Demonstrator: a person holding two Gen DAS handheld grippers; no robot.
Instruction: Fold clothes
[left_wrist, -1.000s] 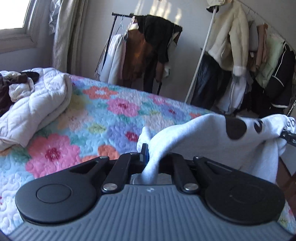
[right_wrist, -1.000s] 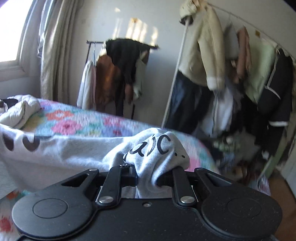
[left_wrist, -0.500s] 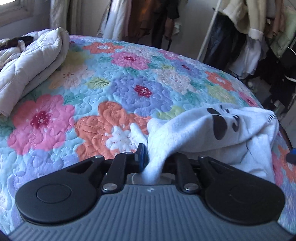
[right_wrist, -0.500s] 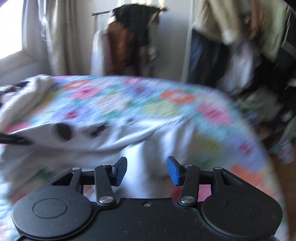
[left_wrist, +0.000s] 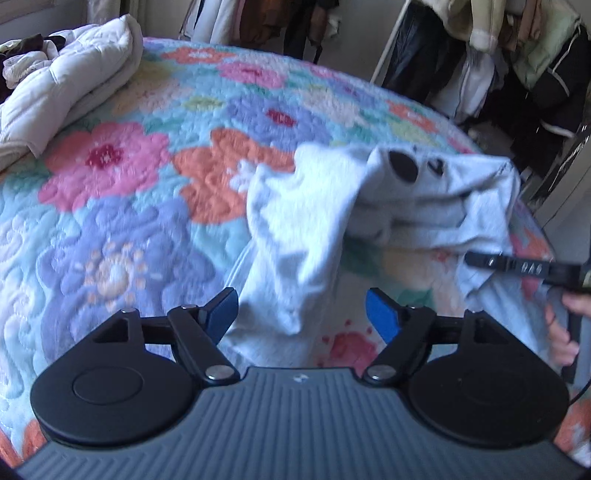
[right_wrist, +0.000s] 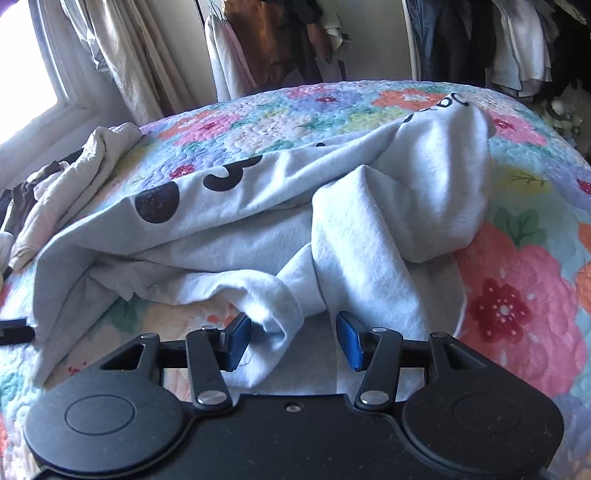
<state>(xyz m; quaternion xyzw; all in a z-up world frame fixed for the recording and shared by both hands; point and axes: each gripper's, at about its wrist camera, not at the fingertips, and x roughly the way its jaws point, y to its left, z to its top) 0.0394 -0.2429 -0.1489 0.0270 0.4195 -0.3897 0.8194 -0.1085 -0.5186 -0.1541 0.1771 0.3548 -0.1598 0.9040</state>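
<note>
A light grey sweatshirt with black lettering (left_wrist: 399, 206) lies crumpled on the flowered quilt (left_wrist: 110, 206); it also shows in the right wrist view (right_wrist: 258, 221). My left gripper (left_wrist: 302, 314) is open, its blue pads apart, with a blurred loose fold of the sweatshirt just ahead of them. My right gripper (right_wrist: 293, 341) is open over a rolled fold of the sweatshirt that lies between its pads, not clamped. The right gripper's black finger (left_wrist: 517, 266) shows at the right of the left wrist view, beside the cloth.
A folded white padded jacket (left_wrist: 62, 81) lies at the bed's far left, also in the right wrist view (right_wrist: 74, 173). Clothes racks with hanging garments (left_wrist: 517, 55) stand beyond the bed. Curtains and a window (right_wrist: 92, 74) are at the left.
Both grippers have let go of the sweatshirt: the right opened half a second ago, the left only now. The sweatshirt has dropped from the air onto the quilt.
</note>
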